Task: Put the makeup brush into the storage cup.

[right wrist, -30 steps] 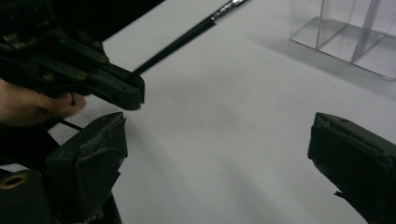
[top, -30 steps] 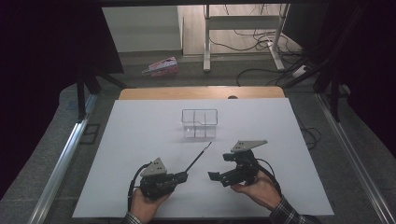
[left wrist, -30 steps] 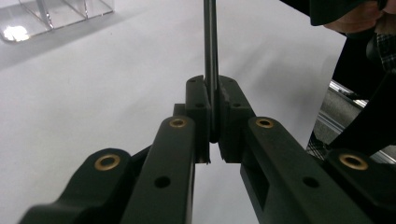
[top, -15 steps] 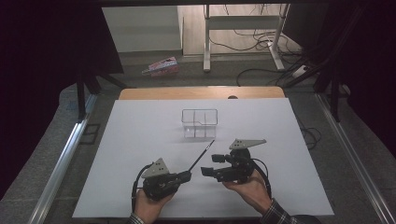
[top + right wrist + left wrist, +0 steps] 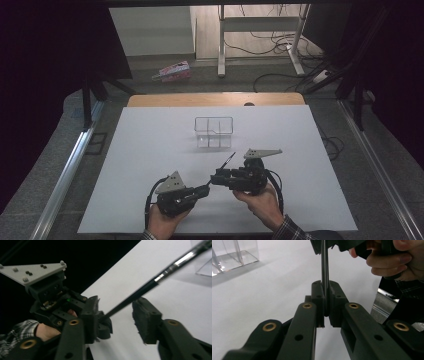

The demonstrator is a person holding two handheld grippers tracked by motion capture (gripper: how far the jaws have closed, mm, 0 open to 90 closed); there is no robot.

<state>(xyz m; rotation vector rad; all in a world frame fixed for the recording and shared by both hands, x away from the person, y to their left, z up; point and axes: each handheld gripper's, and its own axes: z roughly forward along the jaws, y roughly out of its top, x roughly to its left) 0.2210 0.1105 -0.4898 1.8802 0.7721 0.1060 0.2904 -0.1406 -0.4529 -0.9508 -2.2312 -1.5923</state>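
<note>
Left tongs (image 5: 325, 302) are gripping the brush (image 5: 324, 270); right tongs (image 5: 117, 315) are closing around it, pads not touching yet. Next: squeeze, then left lets go.

surface (image 5: 150, 150): white, wooden strip along far edge | on it: clear divided box (image 5: 214, 132), upright, centre toward far side

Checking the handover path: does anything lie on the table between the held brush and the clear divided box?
Nothing visible does. The left gripper holds the brush, whose tip points toward the clear divided box; bare white table lies between them.
</note>
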